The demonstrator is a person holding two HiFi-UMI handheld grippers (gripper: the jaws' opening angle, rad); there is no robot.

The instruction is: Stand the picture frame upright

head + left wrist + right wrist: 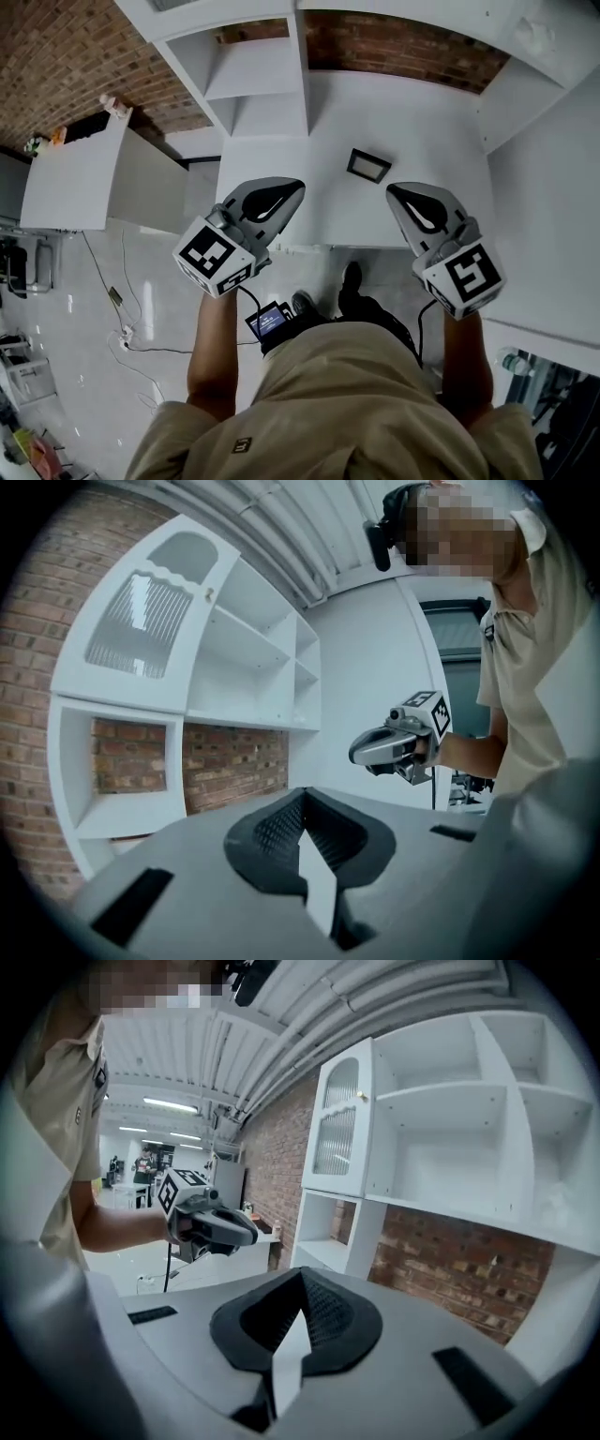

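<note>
1. White shelf unit [255, 82] stands at the back of the white table [431, 122]. It has open compartments, and brick wall [394, 47] shows through the lower open-backed bays. In the left gripper view, one upper bay is closed by a ribbed glass door [141, 621].
2. A low white cabinet [80, 178] stands left of the table. Small items [112, 103] sit on its top at the far corner, too small to identify.
3. On the floor are a cable [131, 342] and the person's shoes [349, 283], right at the table's front edge. A small device with a lit screen [269, 322] hangs at the waist.
4. Left gripper [296, 186]: jaws pressed together, nothing between the pads. It is held in the air over the table's near edge and touches nothing.
5. Right gripper [393, 190]: jaws also pressed together with nothing held. It is raised at the same level and well apart from the left one.
6. Picture frame [368, 166] is dark-rimmed and appears to lie flat on the table, not upright.
7. The frame sits just beyond the two gripper tips and between them, closer to the right gripper. It touches neither, and nothing stands between it and the tips.
8. Neither gripper view shows the frame. Both look over it at the shelves and at the other gripper.
</note>
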